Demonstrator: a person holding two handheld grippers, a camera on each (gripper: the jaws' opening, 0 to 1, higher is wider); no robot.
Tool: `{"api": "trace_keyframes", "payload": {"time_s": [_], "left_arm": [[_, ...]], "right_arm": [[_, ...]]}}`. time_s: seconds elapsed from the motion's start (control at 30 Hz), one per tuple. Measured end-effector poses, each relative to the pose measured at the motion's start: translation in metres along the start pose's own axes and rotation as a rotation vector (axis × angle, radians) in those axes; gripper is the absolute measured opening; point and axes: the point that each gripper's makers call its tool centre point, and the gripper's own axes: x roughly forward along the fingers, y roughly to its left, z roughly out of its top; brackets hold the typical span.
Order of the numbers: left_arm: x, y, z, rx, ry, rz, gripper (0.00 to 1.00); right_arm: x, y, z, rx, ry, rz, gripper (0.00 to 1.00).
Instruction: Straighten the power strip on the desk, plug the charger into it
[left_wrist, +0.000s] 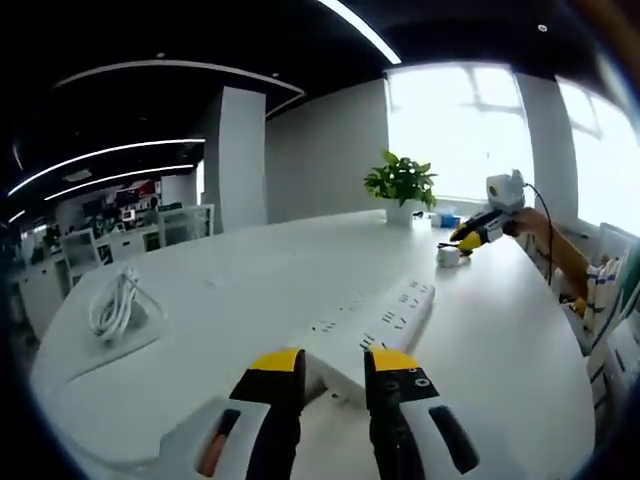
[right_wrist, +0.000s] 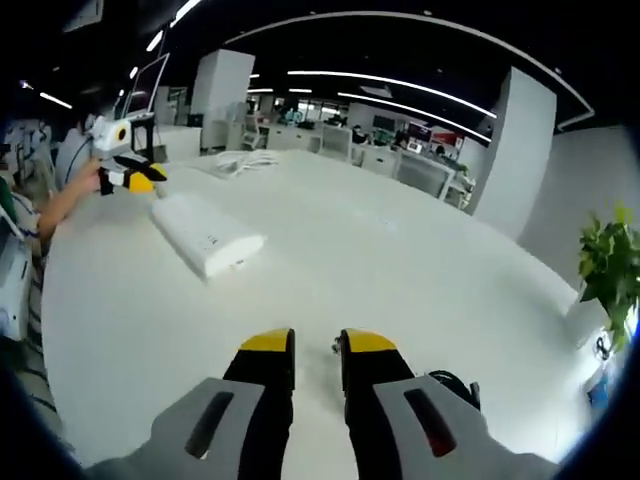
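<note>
left gripper (left_wrist: 334, 362): jaws narrowly parted, straddling the near end of the power strip (left_wrist: 375, 330), which lies flat on the white tabletop (left_wrist: 250, 280); contact not clear. right gripper (right_wrist: 317, 345): jaws narrowly parted, nothing seen between them; in the left gripper view its tips sit just beside the small white charger (left_wrist: 449, 255), far across the tabletop. coiled white cable (left_wrist: 117, 305) lies well apart to the left. risks, as judged: a grip at one end only lets the strip pivot or slip; charger sits near a potted plant (left_wrist: 402, 185), so a loose pinch could knock it away.
</note>
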Motion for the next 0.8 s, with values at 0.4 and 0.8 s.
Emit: {"api": "trace_keyframes", "payload": {"time_s": [0.4,0.8], "left_arm": [[0.003,-0.006,0.002,0.012,-0.007,-0.013,0.23],[0.004,-0.005,0.002,0.014,-0.004,-0.012,0.23]], "right_arm": [[-0.044,-0.063,-0.039,0.089,0.045,-0.164,0.18],[-0.055,-0.084,-0.078,0.178,0.102,-0.302,0.18]]}}
